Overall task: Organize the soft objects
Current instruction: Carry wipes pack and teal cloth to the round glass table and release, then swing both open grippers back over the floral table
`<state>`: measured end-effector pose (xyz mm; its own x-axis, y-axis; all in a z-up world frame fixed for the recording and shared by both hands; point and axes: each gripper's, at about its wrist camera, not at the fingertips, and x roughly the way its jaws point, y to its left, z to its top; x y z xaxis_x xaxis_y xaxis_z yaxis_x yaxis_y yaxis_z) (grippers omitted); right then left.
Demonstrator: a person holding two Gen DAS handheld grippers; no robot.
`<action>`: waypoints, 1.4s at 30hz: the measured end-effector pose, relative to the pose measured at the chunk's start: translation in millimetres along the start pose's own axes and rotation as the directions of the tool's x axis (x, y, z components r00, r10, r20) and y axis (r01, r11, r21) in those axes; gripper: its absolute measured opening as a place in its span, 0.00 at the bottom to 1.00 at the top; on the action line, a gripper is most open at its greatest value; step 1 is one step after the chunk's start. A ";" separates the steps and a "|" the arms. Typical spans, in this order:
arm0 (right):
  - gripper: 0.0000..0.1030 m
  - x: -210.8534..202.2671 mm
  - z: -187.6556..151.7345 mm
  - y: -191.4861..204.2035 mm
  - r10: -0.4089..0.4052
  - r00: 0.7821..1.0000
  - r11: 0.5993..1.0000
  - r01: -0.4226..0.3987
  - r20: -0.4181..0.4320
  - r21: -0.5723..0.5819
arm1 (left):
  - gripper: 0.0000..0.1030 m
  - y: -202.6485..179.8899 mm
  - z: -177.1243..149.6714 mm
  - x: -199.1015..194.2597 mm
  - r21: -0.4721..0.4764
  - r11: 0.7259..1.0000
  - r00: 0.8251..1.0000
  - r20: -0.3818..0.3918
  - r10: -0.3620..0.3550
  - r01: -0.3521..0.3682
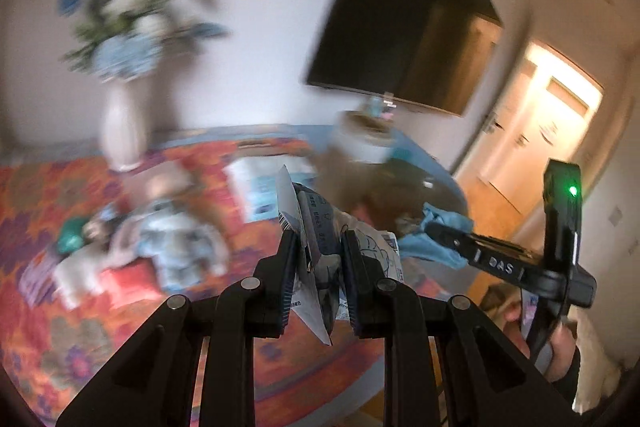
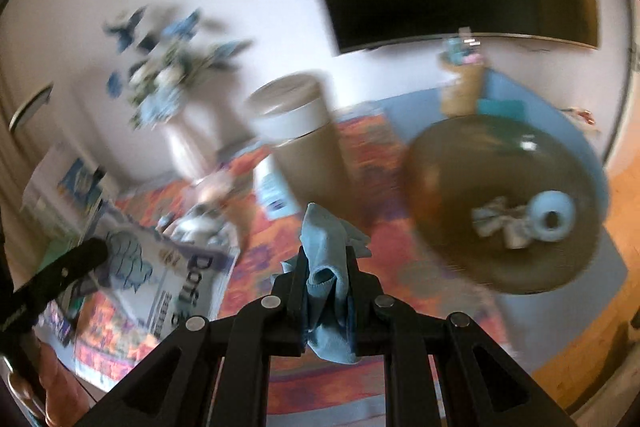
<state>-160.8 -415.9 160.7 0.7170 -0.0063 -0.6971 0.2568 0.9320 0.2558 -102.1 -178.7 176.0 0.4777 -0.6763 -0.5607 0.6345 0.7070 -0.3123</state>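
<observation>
Both views are motion-blurred. The left gripper point(image 1: 318, 247) is clamped on a crinkled printed tissue pack point(image 1: 320, 227), which is held in the air above the patterned cloth point(image 1: 60, 187). The right gripper point(image 2: 326, 267) is closed on a light blue cloth point(image 2: 326, 247), bunched between its fingers and likewise lifted. A round brown basket point(image 2: 460, 167) is seen to the right, with a blue ring point(image 2: 554, 217) and a pale bow-shaped fabric point(image 2: 500, 227) inside it. Stuffed toys point(image 1: 176, 247) are left lying on the patterned cloth.
</observation>
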 end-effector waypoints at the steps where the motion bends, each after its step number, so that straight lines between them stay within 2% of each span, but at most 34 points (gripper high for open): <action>1: 0.13 -6.0 1.6 -11.5 -0.015 1.000 1.000 0.015 0.013 0.016 | 0.18 -15.9 3.1 7.9 0.031 0.999 1.000 -0.003 -0.016 0.016; 5: 0.13 -25.8 10.4 -54.2 -0.076 0.995 0.994 0.070 0.058 0.085 | 0.18 -63.6 13.7 35.4 0.120 0.991 0.998 -0.008 -0.057 0.058; 8: 0.13 -33.3 19.5 -81.2 -0.121 0.989 0.985 0.109 0.082 0.134 | 0.18 -95.2 26.4 61.7 0.184 0.981 0.998 -0.005 -0.062 0.062; 12: 0.13 -38.8 33.2 -116.8 -0.191 0.976 0.965 0.167 0.107 0.202 | 0.18 -123.0 43.3 101.1 0.206 0.976 0.998 -0.009 -0.067 0.067; 15: 0.13 -32.1 42.0 -138.2 -0.218 0.970 0.950 0.186 0.107 0.252 | 0.18 -139.7 51.1 136.9 0.238 0.971 1.000 0.004 -0.013 0.011; 20: 0.13 -0.6 57.6 -166.2 -0.255 0.966 0.923 0.230 0.042 0.310 | 0.19 -148.0 55.0 183.7 0.251 0.968 0.999 -0.027 0.023 -0.015; 21: 0.14 4.8 60.0 -170.9 -0.253 0.967 0.920 0.231 0.032 0.317 | 0.22 -149.6 55.6 193.4 0.263 0.964 0.999 -0.023 0.032 -0.024; 22: 0.21 10.5 61.0 -173.9 -0.252 0.968 0.918 0.232 0.020 0.321 | 0.26 -151.3 56.2 198.4 0.274 0.961 0.999 -0.017 0.032 -0.027; 23: 0.33 15.9 62.3 -178.9 -0.254 0.967 0.915 0.238 0.005 0.325 | 0.33 -153.6 55.2 203.9 0.287 0.958 0.999 -0.010 0.030 -0.026; 25: 0.44 19.1 61.3 -186.1 -0.265 0.964 0.912 0.251 0.002 0.325 | 0.59 -156.7 53.4 210.7 0.308 0.950 0.999 -0.009 0.049 -0.044; 27: 0.44 18.1 59.0 -191.3 -0.268 0.963 0.910 0.250 0.011 0.332 | 0.71 -160.6 49.2 208.4 0.327 0.944 0.999 0.009 0.041 -0.042; 34: 0.44 -3.7 46.9 -193.5 -0.270 0.963 0.908 0.245 0.027 0.339 | 0.71 -165.7 45.6 181.8 0.334 0.943 1.000 0.029 -0.011 0.001; 37: 0.44 -13.1 43.0 -179.0 -0.268 0.963 0.918 0.243 0.039 0.312 | 0.71 -162.6 39.5 155.3 0.332 0.943 0.999 0.042 -0.029 0.013; 42: 0.44 -27.4 35.1 -139.2 -0.221 0.972 0.951 0.197 0.075 0.240 | 0.71 -142.6 27.5 105.2 0.313 0.950 0.998 0.067 -0.015 -0.007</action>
<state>-193.4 -558.2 167.7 0.6891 -0.2392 -0.6841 0.5410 0.7978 0.2660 -125.6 -356.3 182.7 0.5079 -0.6992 -0.5032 0.7895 0.6114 -0.0526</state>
